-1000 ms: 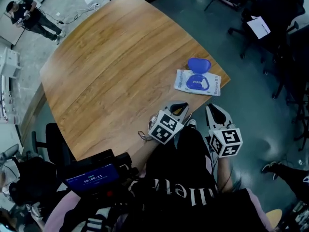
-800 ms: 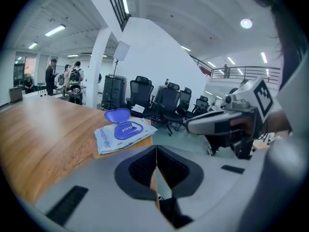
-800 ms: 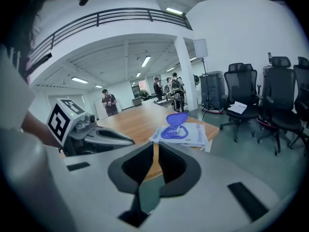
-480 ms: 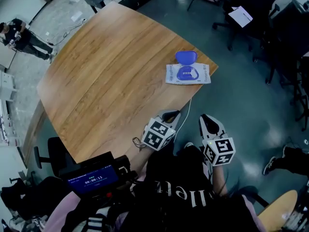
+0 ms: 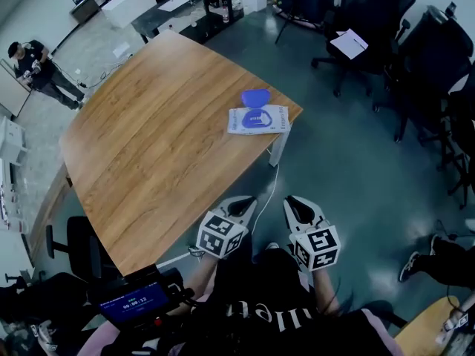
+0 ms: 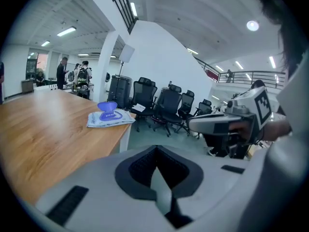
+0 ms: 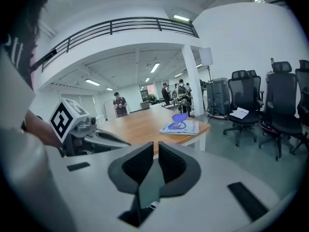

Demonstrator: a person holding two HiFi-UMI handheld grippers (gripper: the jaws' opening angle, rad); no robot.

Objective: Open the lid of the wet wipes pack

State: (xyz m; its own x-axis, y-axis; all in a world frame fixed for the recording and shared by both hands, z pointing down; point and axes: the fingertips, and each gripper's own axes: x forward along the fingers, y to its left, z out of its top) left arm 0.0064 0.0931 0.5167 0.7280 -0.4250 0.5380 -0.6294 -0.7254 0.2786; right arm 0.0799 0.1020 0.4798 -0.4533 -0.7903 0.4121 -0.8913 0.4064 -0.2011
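The wet wipes pack [image 5: 260,122] lies flat near the right corner of the wooden table [image 5: 148,147], its blue lid [image 5: 254,96] standing up open. The pack [image 6: 110,120] shows far off in the left gripper view, and the pack [image 7: 181,127] likewise in the right gripper view. Both grippers hang close to my body, off the table's near edge and well short of the pack. My left gripper [image 5: 243,200] [image 6: 155,150] has its pads meeting at the tips, empty. My right gripper [image 5: 294,201] [image 7: 155,146] holds nothing; its pads stand a thin slit apart.
Black office chairs [image 5: 356,21] crowd the floor beyond and right of the table. A person [image 5: 33,65] stands at the far left. A table leg [image 5: 279,149] drops below the pack's corner. White desks [image 5: 141,2] sit at the back.
Both grippers have drawn back together from the table's edge toward me. The pack stays put with its lid up and now lies farther from them.
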